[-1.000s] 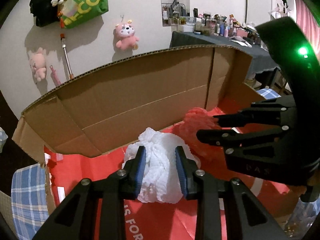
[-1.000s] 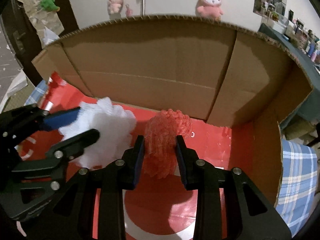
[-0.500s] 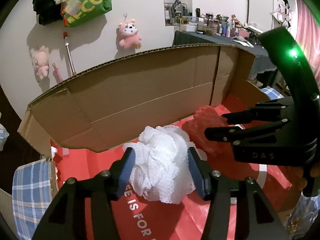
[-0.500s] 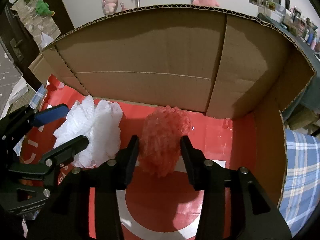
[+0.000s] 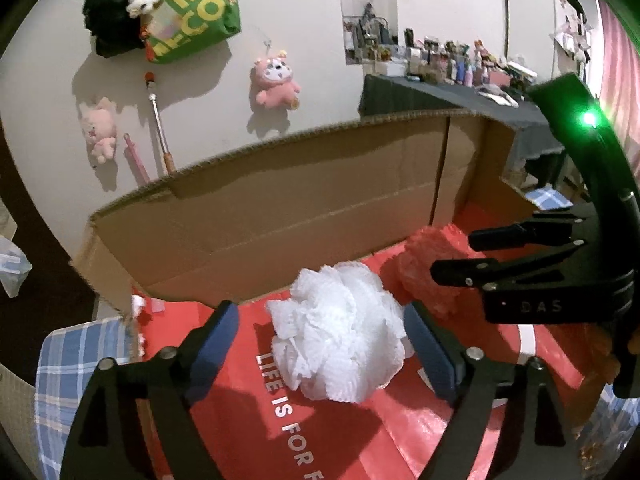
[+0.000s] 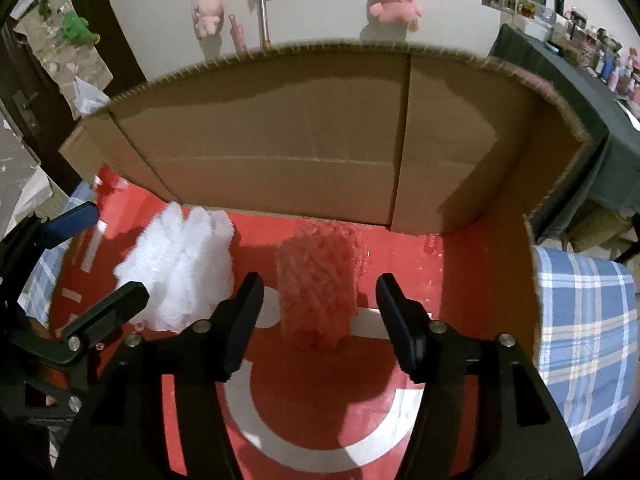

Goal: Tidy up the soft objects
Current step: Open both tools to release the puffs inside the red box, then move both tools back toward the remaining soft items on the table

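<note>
Both sponges released in the box point(image 6: 280, 152): left gripper point(image 5: 320, 340) jaws, just opened, flank the white sponge point(image 5: 340, 332), right gripper point(image 6: 318, 312) likewise the red sponge point(image 6: 316, 284); both are best withdrawn straight back, unsnagged.

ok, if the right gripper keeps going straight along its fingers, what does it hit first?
Most likely the red bath pouf. It sits between the open fingers of the right gripper, whose jaws have just been opening, on the box's red floor. Beyond it stands the cardboard wall.
</note>
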`<state>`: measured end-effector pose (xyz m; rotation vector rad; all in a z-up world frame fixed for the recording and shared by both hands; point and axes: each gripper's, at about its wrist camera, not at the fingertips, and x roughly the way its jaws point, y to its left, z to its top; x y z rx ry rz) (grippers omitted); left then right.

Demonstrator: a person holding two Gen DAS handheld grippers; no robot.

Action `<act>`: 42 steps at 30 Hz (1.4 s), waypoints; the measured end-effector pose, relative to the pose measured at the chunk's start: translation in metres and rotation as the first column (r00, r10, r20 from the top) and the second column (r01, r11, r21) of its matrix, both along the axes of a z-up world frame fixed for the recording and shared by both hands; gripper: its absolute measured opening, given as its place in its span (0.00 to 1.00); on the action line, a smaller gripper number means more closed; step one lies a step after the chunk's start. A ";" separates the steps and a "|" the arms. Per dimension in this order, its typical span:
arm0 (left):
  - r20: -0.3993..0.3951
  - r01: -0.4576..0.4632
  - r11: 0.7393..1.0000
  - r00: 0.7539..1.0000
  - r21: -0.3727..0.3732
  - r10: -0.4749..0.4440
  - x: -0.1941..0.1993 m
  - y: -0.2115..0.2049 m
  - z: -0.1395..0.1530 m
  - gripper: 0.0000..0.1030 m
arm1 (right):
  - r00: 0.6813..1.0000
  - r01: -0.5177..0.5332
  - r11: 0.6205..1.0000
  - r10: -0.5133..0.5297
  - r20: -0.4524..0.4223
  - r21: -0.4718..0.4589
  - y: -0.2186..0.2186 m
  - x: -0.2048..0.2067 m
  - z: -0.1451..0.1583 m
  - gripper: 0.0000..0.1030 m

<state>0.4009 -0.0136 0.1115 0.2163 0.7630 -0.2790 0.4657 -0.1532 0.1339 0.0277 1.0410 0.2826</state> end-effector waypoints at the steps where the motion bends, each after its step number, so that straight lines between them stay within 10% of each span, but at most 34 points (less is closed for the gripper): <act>1: 0.012 -0.007 1.000 1.000 -0.008 0.007 -0.003 0.002 0.005 0.88 | 1.000 0.004 1.000 -0.004 0.012 0.004 -0.001 -0.004 0.007 0.60; 13: 0.171 -0.048 0.990 0.983 -0.136 0.071 -0.087 0.020 0.085 1.00 | 0.975 0.001 1.000 -0.007 0.220 0.030 -0.006 -0.101 0.101 0.75; 24: 0.319 -0.029 0.977 0.943 -0.212 0.097 -0.215 0.027 0.138 1.00 | 0.884 -0.018 0.999 -0.001 0.467 0.036 -0.008 -0.254 0.178 0.88; 42: 0.457 -0.085 0.956 0.864 -0.282 0.212 -0.382 0.046 0.110 1.00 | 0.777 0.019 1.000 -0.014 0.629 -0.002 0.010 -0.425 0.131 0.94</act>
